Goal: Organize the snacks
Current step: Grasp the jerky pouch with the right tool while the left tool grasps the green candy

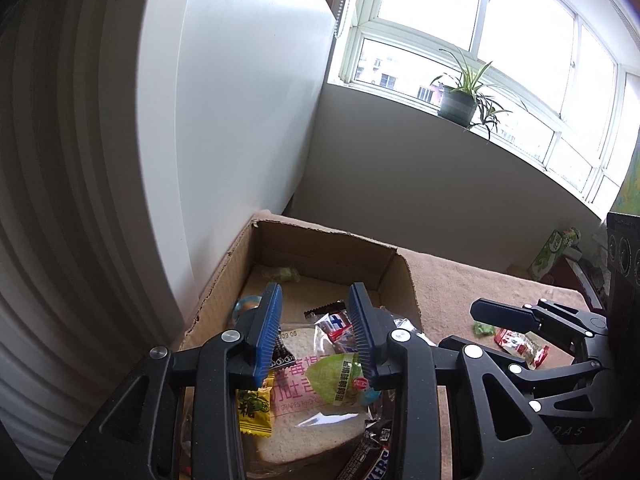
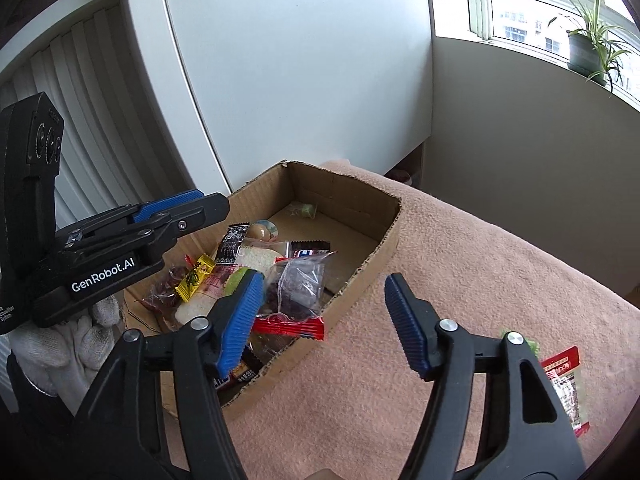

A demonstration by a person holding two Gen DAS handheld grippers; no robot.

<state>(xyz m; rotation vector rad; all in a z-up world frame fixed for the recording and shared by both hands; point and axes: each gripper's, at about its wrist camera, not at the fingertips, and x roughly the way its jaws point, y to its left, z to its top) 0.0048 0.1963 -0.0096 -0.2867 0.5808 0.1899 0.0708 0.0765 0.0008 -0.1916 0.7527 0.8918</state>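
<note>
An open cardboard box (image 1: 328, 248) (image 2: 384, 240) sits on a pink cloth (image 2: 460, 280) and holds several snacks. Among them are a wrapped bread slice (image 1: 304, 432), a yellow candy (image 1: 254, 408), a green packet (image 1: 340, 376) and a clear bag of dark fruit (image 2: 298, 284). My left gripper (image 1: 316, 320) hangs open over the box, with nothing between its blue pads. The right gripper (image 2: 324, 300) is open and empty above the box's right wall. A red-and-white packet (image 2: 564, 384) (image 1: 520, 346) and a small green candy (image 1: 482, 328) lie on the cloth to the right.
A white cabinet (image 2: 300, 60) stands right behind the box. A potted plant (image 1: 460, 102) is on the windowsill. A green carton (image 1: 552, 254) and a black device (image 1: 624, 248) sit at the cloth's far right. A white-gloved hand (image 2: 60, 344) holds the left gripper.
</note>
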